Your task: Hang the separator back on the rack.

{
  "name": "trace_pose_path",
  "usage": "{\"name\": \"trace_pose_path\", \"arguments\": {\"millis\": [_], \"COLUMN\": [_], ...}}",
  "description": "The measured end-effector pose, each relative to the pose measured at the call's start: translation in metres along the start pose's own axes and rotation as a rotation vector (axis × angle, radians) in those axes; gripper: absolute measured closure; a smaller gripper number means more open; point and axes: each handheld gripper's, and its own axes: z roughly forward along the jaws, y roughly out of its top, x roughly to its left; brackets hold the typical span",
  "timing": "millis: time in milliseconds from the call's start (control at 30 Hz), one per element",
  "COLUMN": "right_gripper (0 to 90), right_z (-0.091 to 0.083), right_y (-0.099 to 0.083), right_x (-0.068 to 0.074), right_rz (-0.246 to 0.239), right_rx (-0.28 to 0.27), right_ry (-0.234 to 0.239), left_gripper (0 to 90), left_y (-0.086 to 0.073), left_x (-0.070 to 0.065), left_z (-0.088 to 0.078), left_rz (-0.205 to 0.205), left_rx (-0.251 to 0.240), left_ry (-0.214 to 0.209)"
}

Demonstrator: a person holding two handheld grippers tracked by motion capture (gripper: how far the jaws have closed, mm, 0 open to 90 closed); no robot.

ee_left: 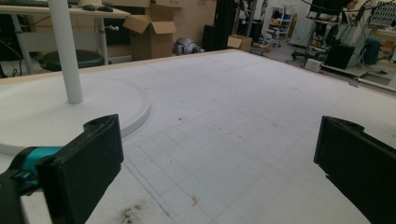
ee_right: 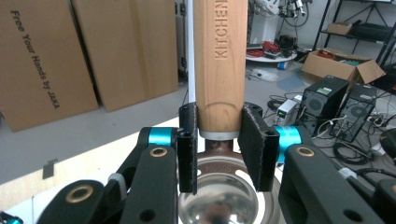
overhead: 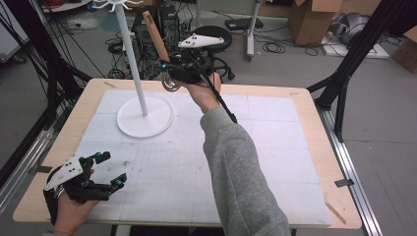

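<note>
My right gripper (overhead: 168, 63) is raised over the table's far side and is shut on a kitchen utensil. Its wooden handle (overhead: 155, 35) slants up and to the left, and its shiny metal bowl (overhead: 170, 81) hangs just below the jaws. In the right gripper view both pads (ee_right: 254, 147) press the base of the handle (ee_right: 220, 56), with the metal bowl (ee_right: 219, 196) beneath my right gripper (ee_right: 219, 140). A white stand (overhead: 132, 54) with a round base (overhead: 155, 123) and hooks on top rises just left of the utensil. My left gripper (overhead: 111, 170) rests open at the near left corner.
The left gripper view has its open gripper (ee_left: 224, 154) over the white gridded mat (ee_left: 243, 121), with the stand's base (ee_left: 56, 116) at left. The wooden table edge (overhead: 314, 123) frames the mat. Cardboard boxes (overhead: 310, 19), a stool (overhead: 216, 34) and cables lie on the floor beyond.
</note>
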Motion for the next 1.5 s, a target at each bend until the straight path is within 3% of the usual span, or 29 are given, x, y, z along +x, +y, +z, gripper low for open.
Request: {"name": "trace_pose_path", "arguments": {"millis": [867,1500], "right_gripper": [69.6,69.6], "right_z": [0.021,0.033], "right_y": [0.017,0.015], "right_x": [0.013,0.013], "right_rz": [0.007,0.005], "right_rx": [-0.038,-0.031], "right_ry": [0.002,-0.005], "left_gripper": [1.8,1.8], "left_y": [-0.002,-0.002], "left_x": [0.003,0.005], "left_z": [-0.004,-0.006], "left_rz": [-0.008,-0.012], "left_rx": [0.001,0.002], "left_ry": [0.012,0.015]}}
